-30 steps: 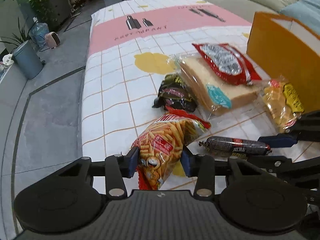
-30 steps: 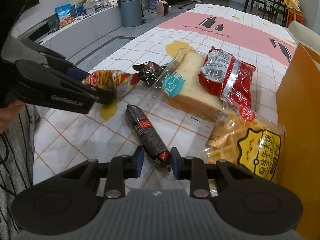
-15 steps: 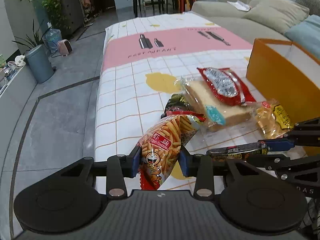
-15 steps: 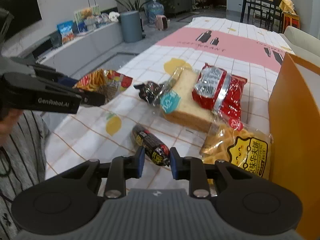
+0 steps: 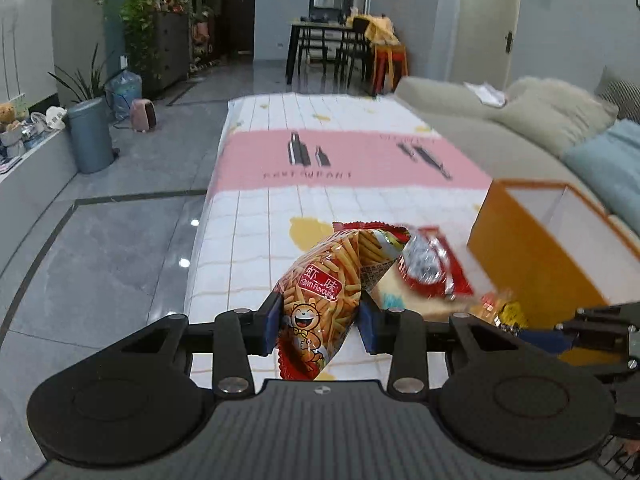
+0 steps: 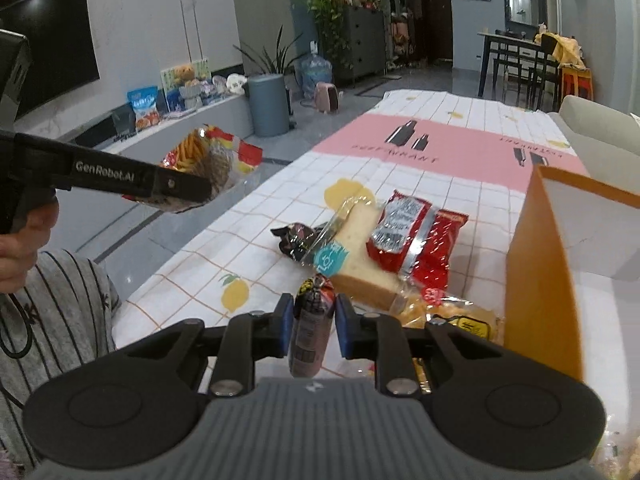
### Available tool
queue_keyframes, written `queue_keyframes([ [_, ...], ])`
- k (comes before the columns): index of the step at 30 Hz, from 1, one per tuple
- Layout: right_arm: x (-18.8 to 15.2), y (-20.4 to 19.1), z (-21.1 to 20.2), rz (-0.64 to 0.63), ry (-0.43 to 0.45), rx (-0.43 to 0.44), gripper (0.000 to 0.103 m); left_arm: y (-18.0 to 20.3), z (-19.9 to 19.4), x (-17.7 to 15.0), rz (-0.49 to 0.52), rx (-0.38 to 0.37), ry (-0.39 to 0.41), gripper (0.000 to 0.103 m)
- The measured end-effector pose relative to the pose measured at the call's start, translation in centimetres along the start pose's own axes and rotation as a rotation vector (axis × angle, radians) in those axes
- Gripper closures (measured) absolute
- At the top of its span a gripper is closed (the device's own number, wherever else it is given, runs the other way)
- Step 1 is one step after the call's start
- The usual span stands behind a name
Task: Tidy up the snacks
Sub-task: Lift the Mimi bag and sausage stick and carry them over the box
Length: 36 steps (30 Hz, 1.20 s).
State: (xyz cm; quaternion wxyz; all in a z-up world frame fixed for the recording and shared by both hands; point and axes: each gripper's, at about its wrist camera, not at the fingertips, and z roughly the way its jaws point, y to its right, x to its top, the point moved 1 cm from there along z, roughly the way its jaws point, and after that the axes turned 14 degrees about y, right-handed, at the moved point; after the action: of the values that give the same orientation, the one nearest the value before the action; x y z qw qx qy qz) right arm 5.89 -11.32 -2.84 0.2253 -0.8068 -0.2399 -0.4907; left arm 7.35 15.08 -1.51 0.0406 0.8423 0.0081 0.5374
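Observation:
My left gripper (image 5: 320, 316) is shut on an orange bag of prawn sticks (image 5: 328, 280) and holds it clear of the table. The same bag (image 6: 208, 156) hangs at the left in the right wrist view. My right gripper (image 6: 315, 312) has a dark sausage (image 6: 310, 332) upright between its blue pads, lifted off the cloth, and its jaws are closing on it. An open orange box (image 6: 540, 280) stands at the right; in the left wrist view the box (image 5: 520, 248) is also on the right.
On the checked tablecloth (image 6: 248, 248) lie a wrapped bread slice (image 6: 360, 256), a red packet (image 6: 412, 240), a yellow waffle bag (image 6: 452, 316) and a dark wrapped snack (image 6: 296, 236). A sofa (image 5: 520, 120) runs along the right. A person's striped shirt (image 6: 52, 312) is at the left.
Both grippers have risen. The prawn stick bag and the sausage have come up off the table with them, and the sausage has swung from lying flat to upright.

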Motion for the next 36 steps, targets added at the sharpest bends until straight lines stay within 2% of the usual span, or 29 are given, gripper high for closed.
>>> queue_keyframes([
  [8,1.5,1.8,-4.3,0.121,0.118,-0.008,0.083,1.5,-1.0,2.2,-0.080,-0.060,0.047,0.060],
  [16,3.9,4.6,-8.8,0.265,0.305,-0.058,0.083,4.0,-1.8,4.4,-0.111,-0.141,0.100,0.060],
  [19,4.4,6.7,-10.4,0.340,0.373,-0.112,0.083,5.4,-1.5,5.2,-0.099,-0.184,0.108,0.060],
  [24,4.0,11.3,-12.4,0.446,0.447,-0.285,0.083,8.6,-0.7,6.1,-0.087,-0.242,0.105,0.060],
  [27,2.8,14.3,-12.6,0.510,0.421,-0.381,0.083,10.8,0.0,6.3,-0.073,-0.301,0.098,0.060],
  [29,1.9,16.5,-11.7,0.534,0.353,-0.381,0.083,12.2,0.6,6.3,-0.063,-0.334,0.085,0.060],
  [32,0.7,18.7,-10.5,0.541,0.257,-0.460,0.083,14.2,1.3,6.2,-0.047,-0.371,0.067,0.060],
  [36,-0.1,20.2,-10.0,0.612,0.227,-0.424,0.083,16.4,2.1,5.8,-0.035,-0.401,0.040,0.060],
])
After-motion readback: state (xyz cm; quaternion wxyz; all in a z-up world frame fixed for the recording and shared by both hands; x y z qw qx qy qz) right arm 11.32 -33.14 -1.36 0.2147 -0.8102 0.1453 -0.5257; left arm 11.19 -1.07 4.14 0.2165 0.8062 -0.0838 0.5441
